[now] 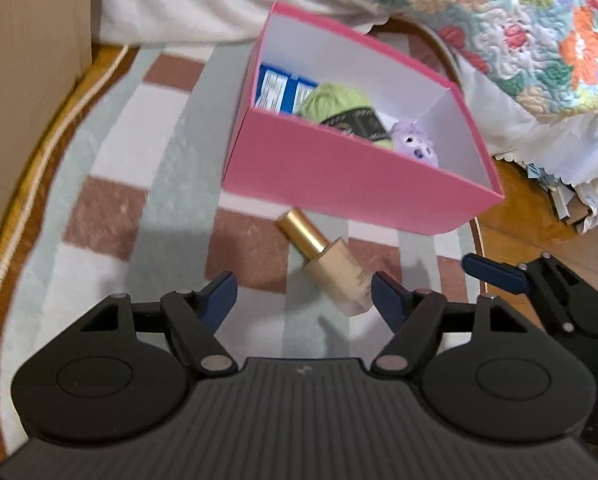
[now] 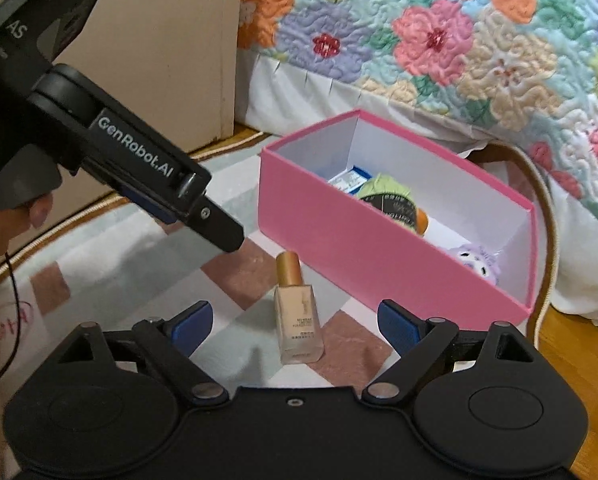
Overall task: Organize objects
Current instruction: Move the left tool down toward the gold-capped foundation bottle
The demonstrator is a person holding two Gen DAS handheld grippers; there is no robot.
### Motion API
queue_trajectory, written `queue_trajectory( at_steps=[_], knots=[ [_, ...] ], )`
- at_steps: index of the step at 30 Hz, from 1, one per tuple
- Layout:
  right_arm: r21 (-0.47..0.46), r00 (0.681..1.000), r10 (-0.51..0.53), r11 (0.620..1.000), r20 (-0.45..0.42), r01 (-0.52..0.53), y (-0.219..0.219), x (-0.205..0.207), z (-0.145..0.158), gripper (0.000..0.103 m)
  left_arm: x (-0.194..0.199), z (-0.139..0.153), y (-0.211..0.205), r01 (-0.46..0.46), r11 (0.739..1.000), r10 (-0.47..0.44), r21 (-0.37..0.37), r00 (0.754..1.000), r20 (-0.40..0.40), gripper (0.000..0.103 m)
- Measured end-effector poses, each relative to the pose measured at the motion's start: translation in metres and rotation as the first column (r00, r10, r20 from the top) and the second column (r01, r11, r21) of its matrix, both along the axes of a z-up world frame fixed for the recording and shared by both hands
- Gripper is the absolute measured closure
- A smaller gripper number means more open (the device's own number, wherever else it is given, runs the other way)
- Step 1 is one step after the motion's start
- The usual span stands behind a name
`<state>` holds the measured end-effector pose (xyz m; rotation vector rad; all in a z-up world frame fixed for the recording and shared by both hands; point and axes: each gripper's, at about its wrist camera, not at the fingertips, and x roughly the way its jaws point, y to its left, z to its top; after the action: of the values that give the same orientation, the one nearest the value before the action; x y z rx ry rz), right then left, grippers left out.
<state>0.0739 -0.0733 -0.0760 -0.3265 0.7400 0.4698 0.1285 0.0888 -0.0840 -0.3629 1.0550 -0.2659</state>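
A: Where's the bottle [image 2: 297, 308]?

B: Lying on the rug [image 1: 111, 168], just in front of the pink box [image 1: 339, 184], gold cap [image 1: 301, 232] toward the box. Both grippers are over it. The right gripper [image 2: 295, 322] has its jaws wide apart with the bottle between them and nothing touching. The left gripper [image 1: 304, 294] is open too, holding nothing, with the bottle's base near its right pad.

A: How would it handle?

B: It looks like glass with a square body, so I'd judge it stiff, fairly heavy for its size, smooth and breakable. The flat sides give the pads good faces to press on. I'd take it across the body, not the cap, which is round, slick and might twist off.

A: And the box?

B: Open-topped, white inside, standing on the rug beside the bed [image 2: 439, 40]. At one end are blue cartons [image 1: 277, 90], then a green yarn ball [image 1: 335, 100] with a dark label, and a small purple plush [image 2: 475, 258] toward the other end. The right view shows something orange by the yarn; I can't tell what it is. There's bare floor in the box past the plush, which looks like room enough for the bottle.
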Motion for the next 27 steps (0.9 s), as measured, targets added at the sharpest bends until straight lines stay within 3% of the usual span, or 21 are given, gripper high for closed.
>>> queue_trajectory(
  at_steps=[11,14,20,27],
  knots=[
    [0.002,0.989,-0.056,0.998,-0.137,0.057,0.005,0.044,-0.063,0.015,0.008,-0.045,-0.009,-0.066,0.996,0.064,-0.055,0.997,-0.034,0.033],
    [0.000,0.980,-0.070,0.997,-0.188,0.071,0.005,0.052,-0.077,0.023,0.012,-0.051,-0.012,-0.062,0.996,0.060,-0.070,0.998,-0.037,0.035],
    [0.055,0.972,-0.097,0.992,-0.213,0.111,0.000,0.049,-0.079,0.061,0.014,-0.061,-0.021,-0.033,0.994,0.028,-0.107,0.999,-0.042,0.051],
    [0.168,0.930,-0.186,0.954,-0.317,0.248,-0.009,0.038,-0.075,0.062,0.013,-0.070,-0.022,-0.026,0.977,0.009,-0.211,0.997,-0.082,0.070]
  ],
)
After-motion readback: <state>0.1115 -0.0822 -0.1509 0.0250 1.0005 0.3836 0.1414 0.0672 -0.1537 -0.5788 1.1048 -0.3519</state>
